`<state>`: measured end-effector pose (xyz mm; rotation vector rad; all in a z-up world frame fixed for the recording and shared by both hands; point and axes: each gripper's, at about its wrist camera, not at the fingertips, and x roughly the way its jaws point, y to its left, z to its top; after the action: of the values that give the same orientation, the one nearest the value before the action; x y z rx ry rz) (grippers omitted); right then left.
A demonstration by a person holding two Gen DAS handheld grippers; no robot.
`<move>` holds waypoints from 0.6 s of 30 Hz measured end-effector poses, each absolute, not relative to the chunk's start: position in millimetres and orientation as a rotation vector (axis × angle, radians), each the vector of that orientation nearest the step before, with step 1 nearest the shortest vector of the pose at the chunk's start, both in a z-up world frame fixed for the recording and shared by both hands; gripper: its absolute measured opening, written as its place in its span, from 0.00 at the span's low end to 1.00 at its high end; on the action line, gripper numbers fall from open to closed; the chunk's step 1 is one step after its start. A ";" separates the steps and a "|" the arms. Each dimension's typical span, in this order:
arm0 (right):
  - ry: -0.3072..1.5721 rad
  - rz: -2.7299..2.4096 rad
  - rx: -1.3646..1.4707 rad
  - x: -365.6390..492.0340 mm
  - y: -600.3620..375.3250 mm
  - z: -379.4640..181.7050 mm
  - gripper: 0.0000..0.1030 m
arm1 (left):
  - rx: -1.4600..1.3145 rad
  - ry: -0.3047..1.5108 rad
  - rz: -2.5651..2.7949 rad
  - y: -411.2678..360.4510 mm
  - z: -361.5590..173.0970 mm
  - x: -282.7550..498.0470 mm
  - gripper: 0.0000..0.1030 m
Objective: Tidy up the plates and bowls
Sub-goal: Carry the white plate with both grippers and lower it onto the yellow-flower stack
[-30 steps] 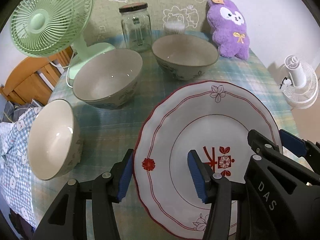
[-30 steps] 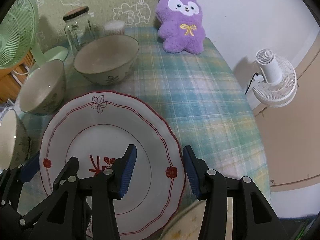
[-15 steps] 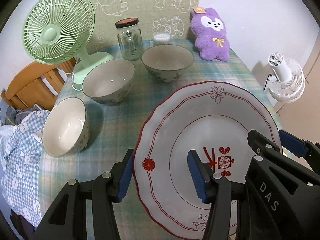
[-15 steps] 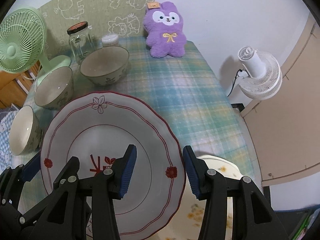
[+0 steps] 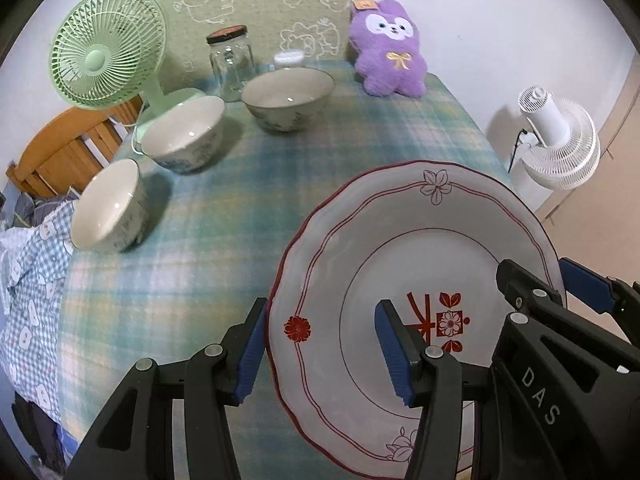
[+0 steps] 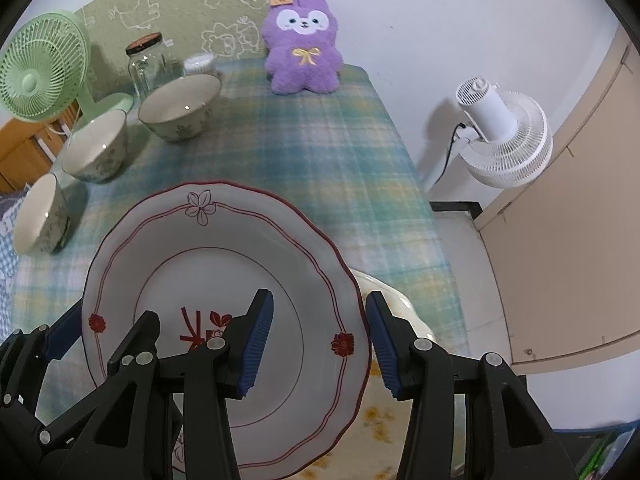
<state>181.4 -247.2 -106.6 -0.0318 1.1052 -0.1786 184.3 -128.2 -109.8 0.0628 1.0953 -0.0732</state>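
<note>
A white wall (image 6: 440, 20) is backing the plaid-covered table (image 6: 320, 152); a wooden chair (image 5: 60, 152) is standing at its left edge.

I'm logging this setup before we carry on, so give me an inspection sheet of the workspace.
Surface: table under a blue-green plaid cloth.
Job's things: red-trimmed white scalloped plate held above a yellow-flowered cream plate; three pale ceramic bowls stand apart.
Clutter: clear glass jar, purple plush bunny, green desk fan.
Grippers: left gripper and right gripper each straddle the plate's rim; grip unclear.
Cables: black cord at white floor fan.
Surroundings: wooden chair.
</note>
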 end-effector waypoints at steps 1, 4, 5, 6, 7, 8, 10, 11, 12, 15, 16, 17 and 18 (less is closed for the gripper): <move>1.110 -0.178 -0.032 178.7 -252.5 -108.8 0.50 | 0.062 1.099 -0.073 -132.4 -111.9 182.3 0.52; 1.125 -0.176 -0.033 171.8 -265.7 -115.9 0.50 | 0.065 1.115 -0.071 -146.8 -119.2 174.7 0.52; 1.131 -0.174 -0.034 169.5 -269.9 -119.1 0.50 | 0.067 1.119 -0.070 -150.4 -121.0 172.4 0.52; 1.137 -0.172 -0.034 167.5 -273.6 -122.1 0.50 | 0.071 1.124 -0.069 -154.5 -123.2 170.6 0.52; 1.142 -0.171 -0.034 165.3 -276.5 -124.5 0.50 | 0.075 1.129 -0.069 -156.7 -125.5 168.0 0.52; 1.147 -0.171 -0.034 163.5 -279.3 -127.2 0.50 | 0.079 1.132 -0.068 -159.2 -127.4 166.7 0.52; 1.158 -0.170 -0.031 160.3 -285.4 -132.9 0.50 | 0.088 1.142 -0.066 -165.7 -132.7 163.1 0.52; 1.165 -0.170 -0.029 159.3 -287.8 -135.7 0.50 | 0.090 1.147 -0.066 -167.6 -134.7 162.1 0.52; 1.171 -0.170 -0.028 159.0 -289.9 -138.1 0.50 | 0.094 1.154 -0.066 -170.1 -137.5 161.0 0.52; 1.191 -0.167 -0.023 157.0 -296.2 -146.6 0.50 | 0.102 1.170 -0.064 -175.9 -144.1 158.6 0.52; 1.197 -0.166 -0.023 156.9 -298.3 -149.0 0.50 | 0.101 1.178 -0.062 -177.3 -146.6 158.2 0.52; 1.202 -0.165 -0.023 156.8 -299.7 -151.4 0.50 | 0.101 1.184 -0.060 -179.6 -148.7 157.8 0.52; 1.207 -0.163 -0.023 156.6 -301.1 -153.4 0.50 | 0.103 1.188 -0.059 -180.3 -149.9 157.6 0.52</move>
<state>156.6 -301.1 -153.4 -0.0227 1.2074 -0.1634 157.6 -180.3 -149.9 0.1029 1.1876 -0.0589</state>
